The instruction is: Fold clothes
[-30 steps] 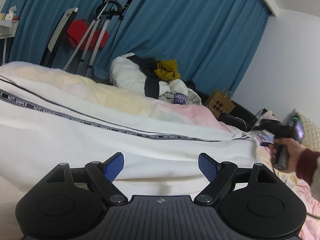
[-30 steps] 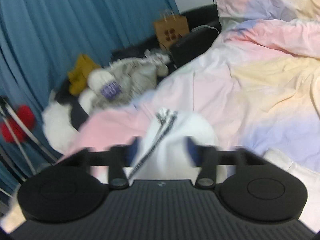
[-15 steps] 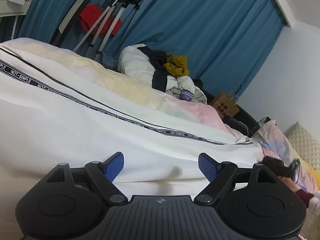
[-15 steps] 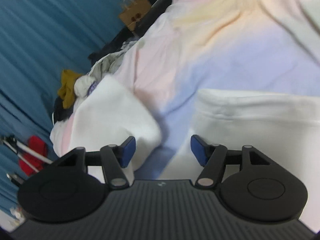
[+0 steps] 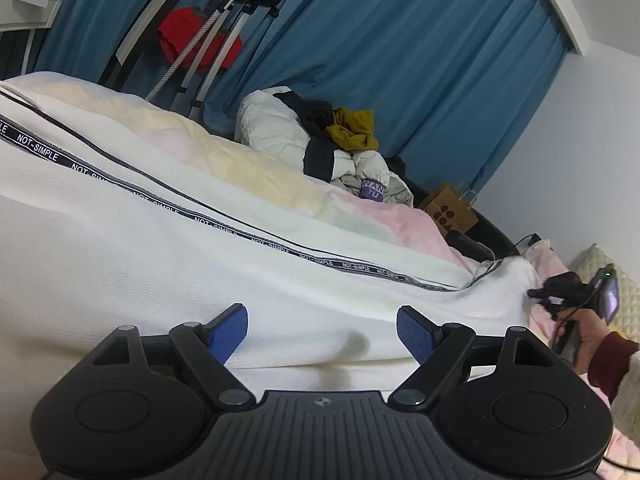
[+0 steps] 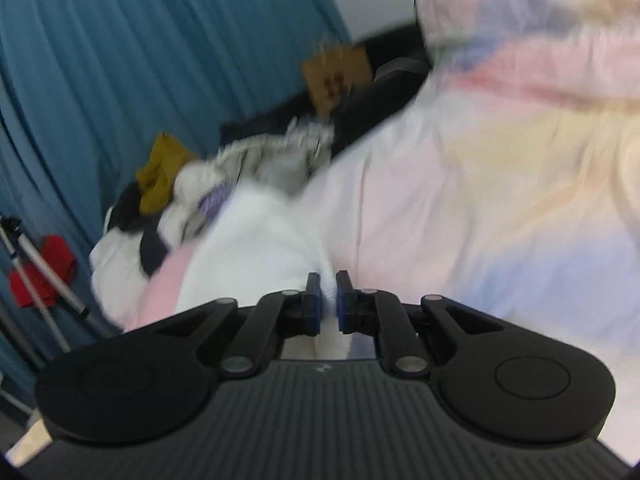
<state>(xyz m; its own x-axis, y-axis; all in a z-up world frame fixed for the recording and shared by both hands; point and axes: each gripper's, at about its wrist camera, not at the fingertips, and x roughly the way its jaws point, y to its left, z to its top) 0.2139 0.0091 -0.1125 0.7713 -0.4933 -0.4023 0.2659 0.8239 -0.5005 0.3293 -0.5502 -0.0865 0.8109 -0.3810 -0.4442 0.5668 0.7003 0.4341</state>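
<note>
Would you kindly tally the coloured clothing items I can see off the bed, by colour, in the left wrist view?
Red: 1, garment on the rack.
Mustard: 1, garment on the pile.
White: 1, puffer jacket.
Black: 1, garment.
Total: 4.

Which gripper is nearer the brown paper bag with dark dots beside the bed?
Right, as far as the views show. The right gripper, shut on the white garment, works at the bed end by the brown paper bag; the left gripper is open, farther down that garment.

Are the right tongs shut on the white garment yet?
Shut: the right tongs pinch a fold of the white garment, blue pads nearly together.
</note>
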